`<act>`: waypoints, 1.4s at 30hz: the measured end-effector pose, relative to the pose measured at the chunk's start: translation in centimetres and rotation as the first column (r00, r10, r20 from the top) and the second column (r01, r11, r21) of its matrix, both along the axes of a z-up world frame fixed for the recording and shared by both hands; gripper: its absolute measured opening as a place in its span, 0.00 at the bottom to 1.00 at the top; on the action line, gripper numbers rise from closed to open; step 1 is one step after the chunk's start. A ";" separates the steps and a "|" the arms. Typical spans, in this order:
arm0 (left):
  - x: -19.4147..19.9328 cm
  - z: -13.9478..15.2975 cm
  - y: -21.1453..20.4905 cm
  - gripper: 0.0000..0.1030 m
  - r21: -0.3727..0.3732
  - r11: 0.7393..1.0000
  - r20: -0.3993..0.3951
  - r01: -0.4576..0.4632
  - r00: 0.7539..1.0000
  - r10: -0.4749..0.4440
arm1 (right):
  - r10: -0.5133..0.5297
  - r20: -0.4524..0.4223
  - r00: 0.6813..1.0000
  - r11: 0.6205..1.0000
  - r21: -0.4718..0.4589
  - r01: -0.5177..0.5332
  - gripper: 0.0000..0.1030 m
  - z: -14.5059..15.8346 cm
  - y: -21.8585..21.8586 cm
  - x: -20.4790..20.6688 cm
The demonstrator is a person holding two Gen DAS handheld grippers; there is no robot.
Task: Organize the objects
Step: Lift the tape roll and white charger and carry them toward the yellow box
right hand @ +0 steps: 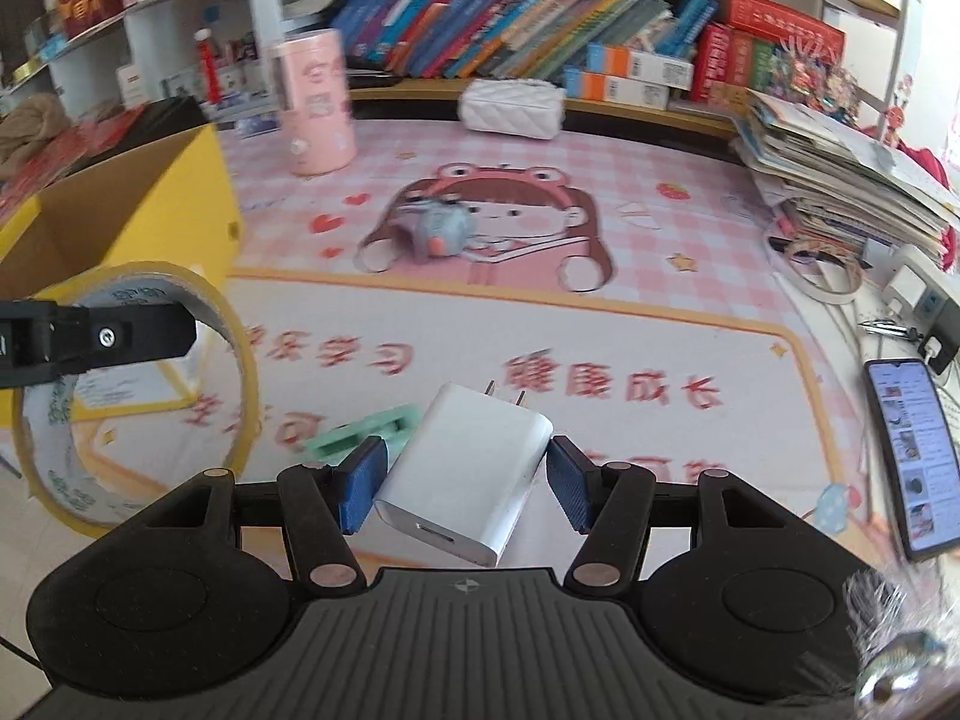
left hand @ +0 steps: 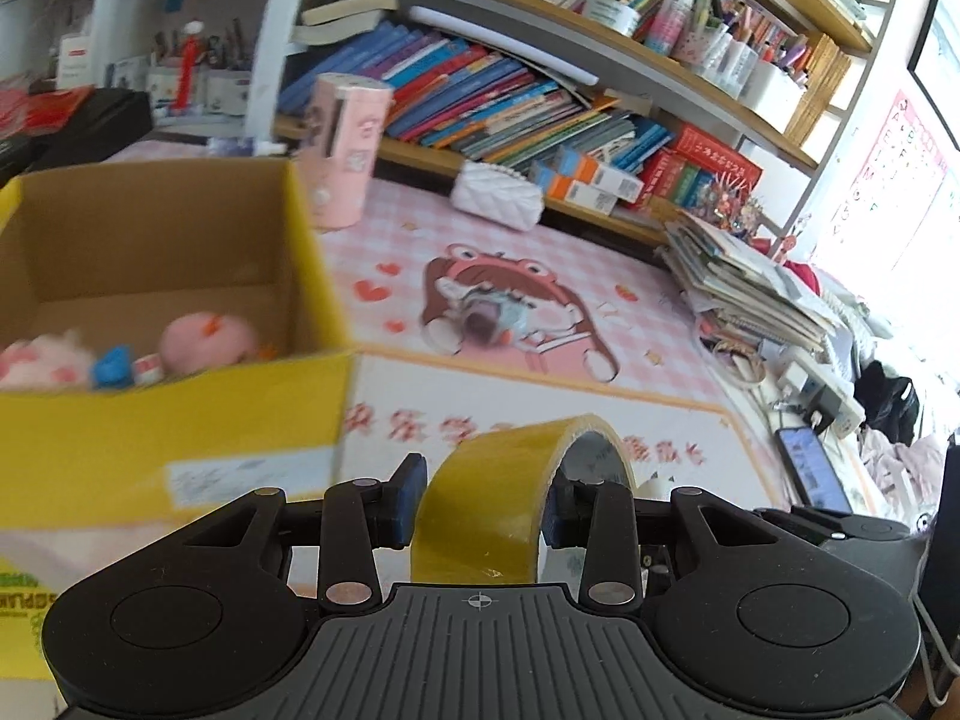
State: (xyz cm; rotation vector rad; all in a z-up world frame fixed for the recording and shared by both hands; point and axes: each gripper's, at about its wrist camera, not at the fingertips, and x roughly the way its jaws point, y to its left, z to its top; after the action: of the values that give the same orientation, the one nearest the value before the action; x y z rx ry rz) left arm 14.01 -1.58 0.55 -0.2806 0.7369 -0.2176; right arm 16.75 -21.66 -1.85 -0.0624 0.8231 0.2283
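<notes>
**Ana:** Left tool (left hand: 480, 501) is pinching the tape (left hand: 480, 516) across its width, the roll standing on edge between the pads. Right tool (right hand: 459, 480) is clamping the charger (right hand: 465, 474), prongs pointing away from it, body skewed between the pads.

**Ben:** Where is the box (left hand: 180, 420) sitting from each?

**Ana:** Ahead and to the left of the left tool, close by, open top facing up, with soft toys (left hand: 204, 342) lying at its near end. From the right tool it is further off to the left, past the tape.

**Ben:** So the tape is probably going in first?

**Ana:** I am judging so. The roll should be cleared over the near wall before the pads are spreading, or it is catching the rim and rolling off across the counter (right hand: 660, 312).

**Ben:** And the charger?

**Ana:** That skewed grip is looking less secure, so it should be travelling slowly and level, waiting behind the left tool rather than crowding the opening. The far end of the box is looking free.

**Ben:** Anything left ahead?

**Ana:** One small blue-grey toy (right hand: 441, 231) is lying on the mat, well ahead of both.
</notes>
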 end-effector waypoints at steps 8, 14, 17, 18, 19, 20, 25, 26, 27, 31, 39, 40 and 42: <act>-4.6 -0.7 5.6 0.34 -0.021 0.998 -0.036 -0.058 0.998 0.057 | 0.056 -0.012 0.998 0.998 -0.011 -0.056 0.55 -0.1 5.3 -4.8; -7.6 -1.3 9.7 0.34 -0.025 0.993 -0.052 -0.117 0.992 0.115 | 0.097 -0.025 0.995 0.995 -0.007 -0.097 0.55 -0.6 8.9 -7.8; -8.8 -1.3 11.2 0.34 -0.021 0.989 -0.051 -0.144 0.988 0.143 | 0.120 -0.029 0.992 0.993 -0.004 -0.120 0.55 -0.8 10.6 -8.9; -9.1 -1.3 11.7 0.34 -0.019 0.989 -0.051 -0.149 0.988 0.148 | 0.129 -0.028 0.991 0.992 -0.003 -0.129 0.55 -0.8 11.1 -9.3; -9.5 -1.2 12.0 0.34 -0.017 0.988 -0.050 -0.154 0.987 0.153 | 0.137 -0.027 0.990 0.991 -0.002 -0.137 0.55 -0.8 11.6 -9.6; -9.8 -1.2 12.3 0.34 -0.015 0.987 -0.048 -0.158 0.986 0.157 | 0.144 -0.026 0.989 0.990 -0.001 -0.144 0.55 -0.8 12.0 -9.8; -11.1 -0.9 14.0 0.34 -0.009 0.983 -0.039 -0.183 0.982 0.182 | 0.173 -0.024 0.985 0.985 0.003 -0.173 0.55 -0.6 13.9 -10.8; -11.3 -0.9 14.3 0.34 -0.009 0.982 -0.037 -0.189 0.981 0.189 | 0.180 -0.024 0.983 0.984 0.003 -0.180 0.55 -0.6 14.2 -11.0; -11.5 -0.8 14.6 0.34 -0.009 0.980 -0.035 -0.196 0.980 0.196 | 0.187 -0.023 0.982 0.982 0.002 -0.187 0.55 -0.6 14.6 -11.1; -12.1 -0.3 15.4 0.34 -0.011 0.976 -0.018 -0.217 0.976 0.217 | 0.214 -0.013 0.977 0.977 -0.002 -0.214 0.55 -0.2 15.8 -11.4; -12.1 0.5 16.1 0.34 -0.036 0.969 0.006 -0.246 0.969 0.246 | 0.266 0.005 0.964 0.964 -0.032 -0.265 0.55 0.5 17.1 -11.7; -12.0 0.5 16.2 0.34 -0.040 0.968 0.008 -0.249 0.968 0.249 | 0.271 0.008 0.962 0.962 -0.037 -0.271 0.55 0.5 17.1 -11.7; -11.7 0.7 16.2 0.34 -0.046 0.966 0.012 -0.256 0.966 0.257 | 0.278 0.013 0.960 0.960 -0.041 -0.278 0.55 0.6 17.2 -11.4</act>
State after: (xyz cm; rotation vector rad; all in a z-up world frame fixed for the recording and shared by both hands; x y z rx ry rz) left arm 2.30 14.67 1.21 -0.4120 0.6717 0.0095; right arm 5.33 -4.48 -1.26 -0.2176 0.7989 0.4763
